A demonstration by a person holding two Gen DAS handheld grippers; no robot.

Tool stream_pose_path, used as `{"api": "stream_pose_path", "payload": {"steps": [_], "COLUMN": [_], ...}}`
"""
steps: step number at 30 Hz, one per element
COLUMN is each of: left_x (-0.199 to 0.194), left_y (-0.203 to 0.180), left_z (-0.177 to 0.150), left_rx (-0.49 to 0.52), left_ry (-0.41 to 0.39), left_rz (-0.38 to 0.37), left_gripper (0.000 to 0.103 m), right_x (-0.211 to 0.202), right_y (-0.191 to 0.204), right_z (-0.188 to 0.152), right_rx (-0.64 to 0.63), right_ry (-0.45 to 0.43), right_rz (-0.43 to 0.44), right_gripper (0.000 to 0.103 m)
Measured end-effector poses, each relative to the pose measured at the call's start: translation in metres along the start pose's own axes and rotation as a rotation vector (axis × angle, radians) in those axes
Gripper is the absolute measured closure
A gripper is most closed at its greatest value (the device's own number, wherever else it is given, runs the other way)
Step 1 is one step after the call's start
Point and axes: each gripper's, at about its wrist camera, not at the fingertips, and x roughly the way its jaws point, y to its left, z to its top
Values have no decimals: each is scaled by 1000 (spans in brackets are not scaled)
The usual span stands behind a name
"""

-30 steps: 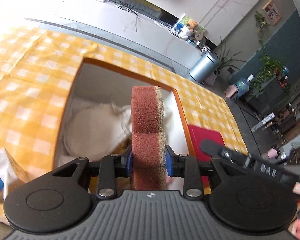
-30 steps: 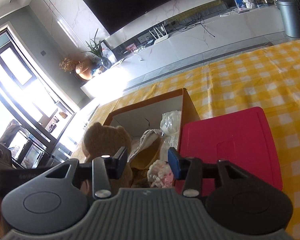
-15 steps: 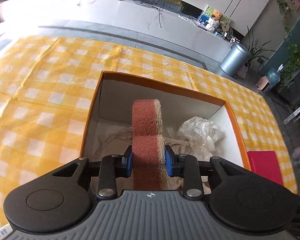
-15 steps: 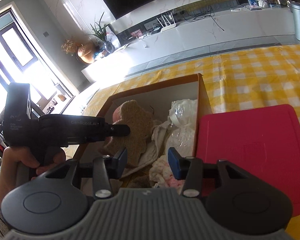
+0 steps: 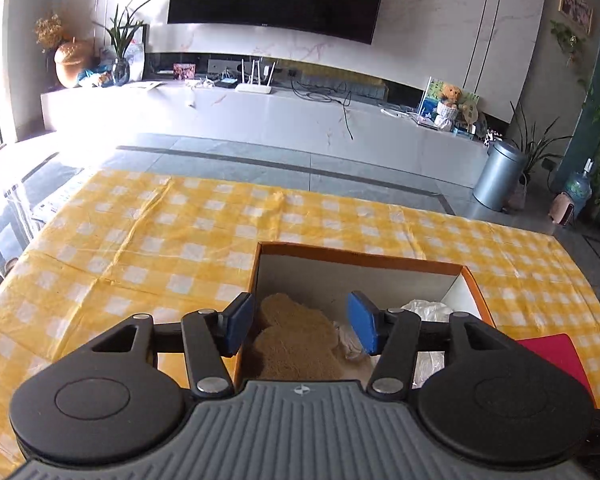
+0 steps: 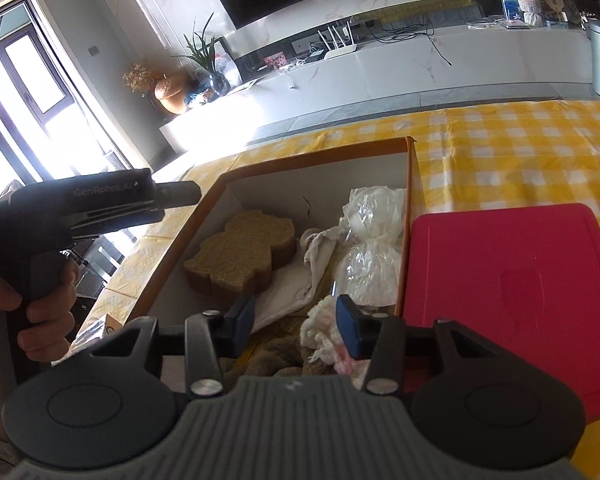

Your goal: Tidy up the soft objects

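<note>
An orange-edged cardboard box stands on the yellow checked tablecloth. Inside lie a bear-shaped brown sponge, a white cloth, a white plastic bag and a white-pink fluffy piece. The sponge also shows in the left wrist view, just below my left gripper, which is open and empty above the box. My right gripper is open and empty at the box's near end, over the fluffy piece.
A red flat lid or board lies right of the box; it also shows in the left wrist view. The checked tablecloth spreads left and behind. The left hand-held gripper's body hangs over the box's left wall.
My left gripper opened and let go of the sponge, which now lies flat in the box. The left gripper has drawn back and tilted up. The right gripper stayed open.
</note>
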Motion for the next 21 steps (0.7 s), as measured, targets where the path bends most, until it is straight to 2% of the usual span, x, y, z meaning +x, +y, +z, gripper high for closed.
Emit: {"api": "stream_pose_path", "payload": {"steps": [3,7,9,11,13,14,17,21], "left_x": [-10,-21,-29,-38,-46,-50,-56,-61], "left_y": [-9,-27,-38,-50,-62,-67,-79,-83], "left_z": [-1,-4,-5,-10,-15,-17,-23,-32], "left_rx": [82,122,156,202,249,263,264,211], "left_ry": [-58,-161,-186,-243,-305,-328,-367,-377], "left_rz": [6,69,77,74,80,91,127,137], "left_gripper": [38,28,27,22,11,10,6,6], "right_x": [-3,-10,-15,-21,-29,-34,-46,-59], "right_y": [2,6,10,17,23,26,31,32], "right_z": [0,2,3,2,2,2,4,4], "right_rx": [-7,-18,-35,-82,-110,-124,-148,-148], "right_ry": [-8,-38,-63,-95,-138,-159,-211,-263], "right_rz": [-22,-45,-98,-167,-211,-228,-265,-305], "right_gripper": [57,55,49,48,45,43,41,37]}}
